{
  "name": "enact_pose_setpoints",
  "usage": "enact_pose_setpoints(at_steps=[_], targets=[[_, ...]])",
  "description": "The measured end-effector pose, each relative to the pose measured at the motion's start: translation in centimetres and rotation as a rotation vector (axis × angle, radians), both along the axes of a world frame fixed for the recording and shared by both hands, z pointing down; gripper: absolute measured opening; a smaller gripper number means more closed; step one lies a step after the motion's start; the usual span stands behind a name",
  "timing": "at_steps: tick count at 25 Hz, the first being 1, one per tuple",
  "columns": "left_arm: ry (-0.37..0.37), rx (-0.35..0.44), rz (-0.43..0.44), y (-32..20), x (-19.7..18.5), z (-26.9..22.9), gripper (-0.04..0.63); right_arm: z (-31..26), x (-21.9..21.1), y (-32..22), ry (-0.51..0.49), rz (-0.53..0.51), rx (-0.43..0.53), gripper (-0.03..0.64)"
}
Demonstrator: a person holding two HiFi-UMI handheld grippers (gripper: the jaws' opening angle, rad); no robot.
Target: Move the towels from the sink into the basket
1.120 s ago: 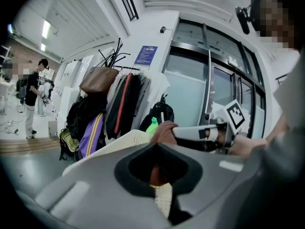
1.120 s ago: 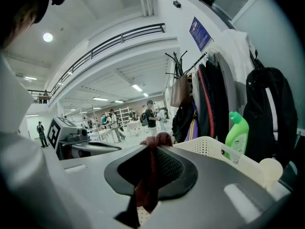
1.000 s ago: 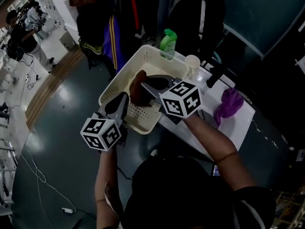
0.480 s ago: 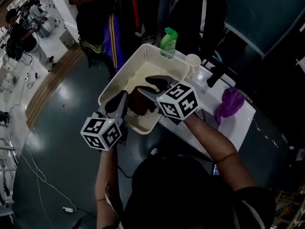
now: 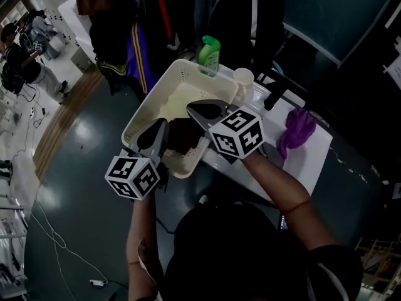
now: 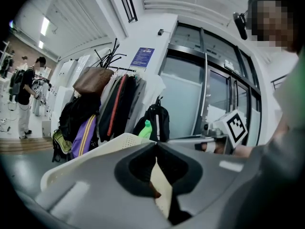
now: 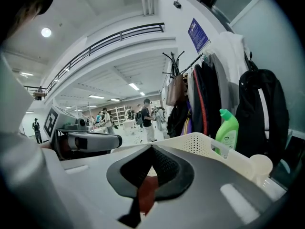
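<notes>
My right gripper [image 7: 152, 148] had just been closing, and its jaws met with nothing between them. The brown towel [image 5: 182, 135] showed only below them, lying loose in the near end of the basket [image 5: 145, 99]. My left gripper [image 6: 156, 145] also had its jaws together and empty, at the basket's near left corner. One purple towel [image 5: 296, 129] lay outside the basket, well to its right on the white counter [image 5: 308, 163], its long axis roughly parallel to the basket's long side. I judged the right gripper the nearer of the two. The coming reach would therefore run rightward from the basket, with the jaws parting first to span the towel's narrow width.
</notes>
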State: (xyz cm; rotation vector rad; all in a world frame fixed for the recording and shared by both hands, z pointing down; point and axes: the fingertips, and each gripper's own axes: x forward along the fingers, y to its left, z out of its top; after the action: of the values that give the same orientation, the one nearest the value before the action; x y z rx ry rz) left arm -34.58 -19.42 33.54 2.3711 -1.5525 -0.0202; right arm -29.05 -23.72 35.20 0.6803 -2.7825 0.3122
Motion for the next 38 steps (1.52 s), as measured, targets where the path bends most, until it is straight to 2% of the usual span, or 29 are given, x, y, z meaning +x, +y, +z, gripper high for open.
enact_pose_setpoints(at_steps=[17, 32, 38], targets=[[-0.003, 0.027, 0.195, -1.5, 9.0, -1.4, 0.009, 0.0, 9.8, -0.6, -0.048, 0.204, -0.015, -0.003], [-0.028, 0.055, 0.423, -0.8, 20.2, -2.4, 0.009, 0.6, 20.9, 1.1, -0.046, 0.427, -0.029, -0.003], [-0.010, 0.047, 0.523, 0.1, 25.2, -1.8, 0.009, 1.9, 26.2, 2.0, -0.045, 0.533, -0.056, -0.003]])
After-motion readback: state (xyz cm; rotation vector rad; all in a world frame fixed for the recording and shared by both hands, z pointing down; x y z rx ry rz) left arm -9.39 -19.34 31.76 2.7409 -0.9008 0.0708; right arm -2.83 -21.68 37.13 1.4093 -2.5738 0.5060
